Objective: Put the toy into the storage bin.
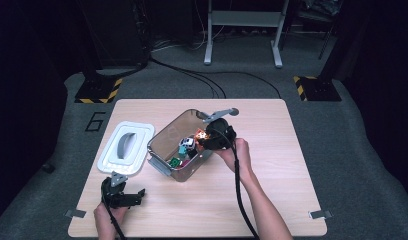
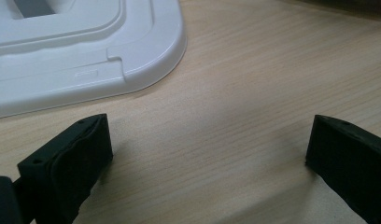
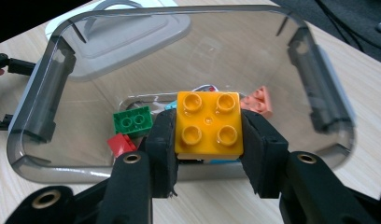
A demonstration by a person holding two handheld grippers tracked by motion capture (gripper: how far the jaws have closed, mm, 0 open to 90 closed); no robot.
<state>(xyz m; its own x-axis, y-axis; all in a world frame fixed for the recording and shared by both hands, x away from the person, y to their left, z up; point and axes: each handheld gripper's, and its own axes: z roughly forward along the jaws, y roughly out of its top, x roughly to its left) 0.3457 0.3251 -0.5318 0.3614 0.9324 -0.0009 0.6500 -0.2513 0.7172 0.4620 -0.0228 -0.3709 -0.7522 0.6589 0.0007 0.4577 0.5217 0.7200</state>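
Item: my right gripper (image 3: pixel 208 135), jaws closed onto the two side faces of an orange four-stud brick (image 3: pixel 208 122). The brick sits between my pads, studs up toward my camera; it is square, so no long axis to record.

Just beyond and below the jaws: a clear grey bin (image 3: pixel 53 154), its near rim directly under my fingers. Inside, ahead of the jaws: a green brick (image 3: pixel 131 121) and a red brick (image 3: pixel 121 143) to my left, a salmon brick (image 3: pixel 259 103) to my right. The bin's long axis runs away from me.

Past the bin's far wall: a white lid (image 1: pixel 126 148), lying flat on the table (image 1: pixel 272 200).

Item: my left gripper (image 2: pixel 207 154), jaws wide apart, holding nothing, resting low over bare wood, the lid's corner just beyond its left jaw.

Risk, as I judge it: the grip is on smooth side faces only, so a tilt of my hand could let the brick slip; released too near the rim, it could bounce outside.
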